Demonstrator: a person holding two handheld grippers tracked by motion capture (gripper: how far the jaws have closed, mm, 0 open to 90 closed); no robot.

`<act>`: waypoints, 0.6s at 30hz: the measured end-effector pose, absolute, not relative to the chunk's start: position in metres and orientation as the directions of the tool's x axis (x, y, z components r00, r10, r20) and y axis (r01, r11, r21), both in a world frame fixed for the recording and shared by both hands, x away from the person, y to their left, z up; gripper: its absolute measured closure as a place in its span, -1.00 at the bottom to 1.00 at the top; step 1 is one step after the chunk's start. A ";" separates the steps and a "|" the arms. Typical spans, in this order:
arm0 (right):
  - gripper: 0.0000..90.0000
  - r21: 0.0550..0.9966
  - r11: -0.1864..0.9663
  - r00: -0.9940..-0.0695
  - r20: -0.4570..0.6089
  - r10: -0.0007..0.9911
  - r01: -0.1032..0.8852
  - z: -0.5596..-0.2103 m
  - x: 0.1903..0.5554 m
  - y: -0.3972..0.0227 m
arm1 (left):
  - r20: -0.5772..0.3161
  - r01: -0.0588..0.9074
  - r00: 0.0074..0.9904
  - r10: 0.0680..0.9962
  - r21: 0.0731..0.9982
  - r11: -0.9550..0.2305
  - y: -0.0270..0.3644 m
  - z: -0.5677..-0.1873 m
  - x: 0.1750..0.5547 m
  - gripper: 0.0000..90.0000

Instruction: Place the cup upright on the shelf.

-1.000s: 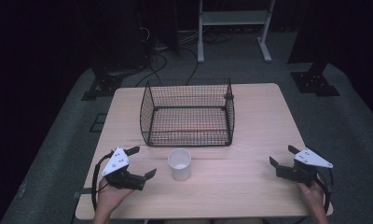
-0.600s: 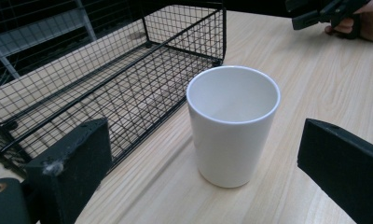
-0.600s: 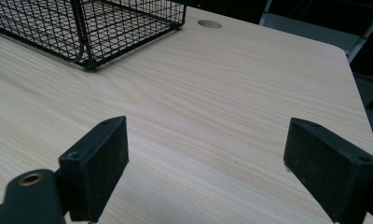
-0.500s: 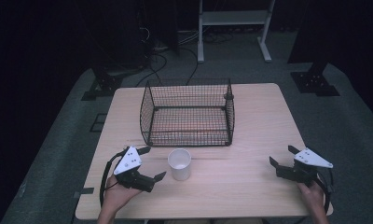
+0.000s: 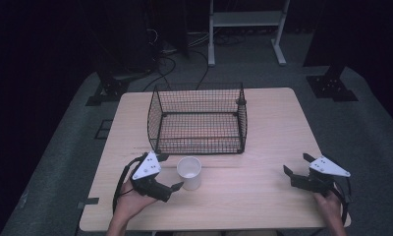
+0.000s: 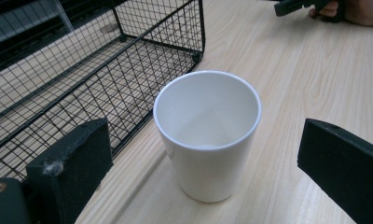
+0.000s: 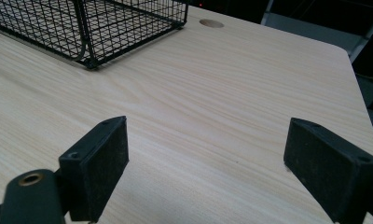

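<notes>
A white empty cup [image 5: 189, 172] stands upright on the wooden table [image 5: 263, 196], just in front of the wire basket [image 5: 197, 146]. My left gripper [image 5: 169, 172] is open right beside the cup's left side. In the left gripper view the cup [image 6: 208, 135] sits just ahead of the gap between the two black pads [image 6: 77, 158], not gripped, and the left gripper [image 6: 203, 128] holds nothing. My right gripper [image 5: 297, 164] is open near the table's right front corner. Bare wood lies between its jaws in the right gripper view [image 7: 208, 135].
The black wire basket [image 6: 105, 70] is empty and takes up the table's middle back; its corner [image 7: 105, 23] lies far ahead of the right gripper. A round cable hole [image 7: 211, 23] sits near the far edge. Stands and cables occupy the dark floor behind.
My left gripper has moved right and a little forward, up to the cup. The right gripper and the cup have stayed put.
</notes>
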State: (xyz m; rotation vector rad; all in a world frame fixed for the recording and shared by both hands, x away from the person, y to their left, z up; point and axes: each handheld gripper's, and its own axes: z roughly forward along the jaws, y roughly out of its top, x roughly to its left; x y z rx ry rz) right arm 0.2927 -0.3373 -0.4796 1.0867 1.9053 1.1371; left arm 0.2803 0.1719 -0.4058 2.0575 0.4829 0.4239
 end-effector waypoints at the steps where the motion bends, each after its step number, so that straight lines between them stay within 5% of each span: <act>1: -0.71 0.907 0.275 -0.439 -0.116 0.891 0.319 -0.480 0.293 -0.338 | 0.104 0.168 0.863 0.494 0.864 -0.475 0.170 -0.406 0.281 -0.95; 18: -0.71 0.907 0.277 -0.438 -0.119 0.891 0.317 -0.480 0.293 -0.337 | 0.087 0.199 0.876 0.474 0.830 -0.521 0.157 -0.410 0.291 -0.95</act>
